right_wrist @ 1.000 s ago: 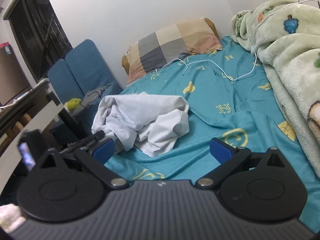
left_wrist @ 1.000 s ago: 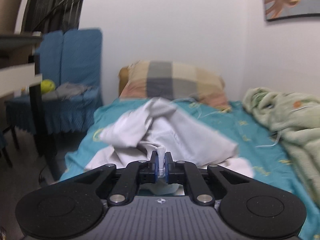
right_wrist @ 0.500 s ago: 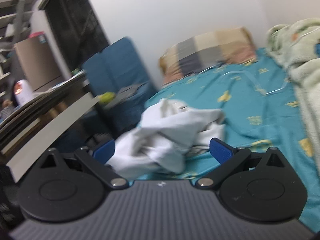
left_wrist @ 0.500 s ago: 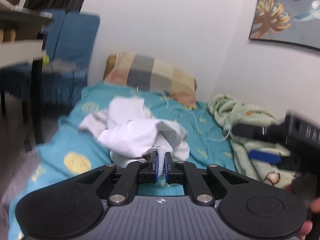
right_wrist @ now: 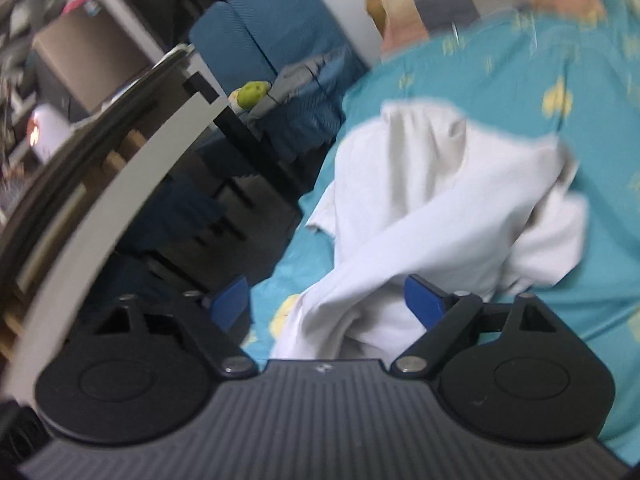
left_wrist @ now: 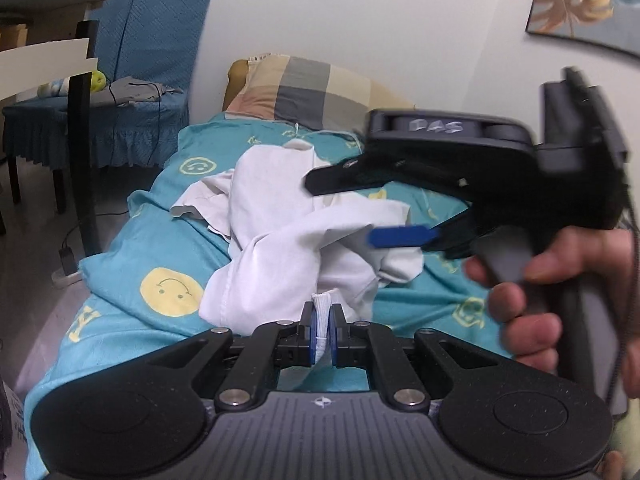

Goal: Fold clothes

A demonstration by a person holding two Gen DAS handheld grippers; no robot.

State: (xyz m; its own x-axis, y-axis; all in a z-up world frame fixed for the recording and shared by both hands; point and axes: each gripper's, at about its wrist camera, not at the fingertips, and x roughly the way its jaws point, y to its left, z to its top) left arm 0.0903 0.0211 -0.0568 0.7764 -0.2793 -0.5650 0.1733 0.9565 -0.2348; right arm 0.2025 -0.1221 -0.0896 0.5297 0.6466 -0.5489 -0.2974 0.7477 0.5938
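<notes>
Crumpled on the teal bed [left_wrist: 132, 248], white garment [left_wrist: 296, 236] with one edge pinched in clenched left gripper [left_wrist: 321, 334] jaws, right gripper [right_wrist: 328, 308] jaws spread wide just above the heap (nearer its free bulk), ahead and below.

A home bedroom. Ahead of the tongs lies a bed with a teal sheet [left_wrist: 132, 256] printed with yellow smiley faces and a checked pillow [left_wrist: 316, 88] at its far end. Left of them stands a blue covered chair [left_wrist: 152, 40]; a framed leaf picture [left_wrist: 576, 4] hangs upper right.
</notes>
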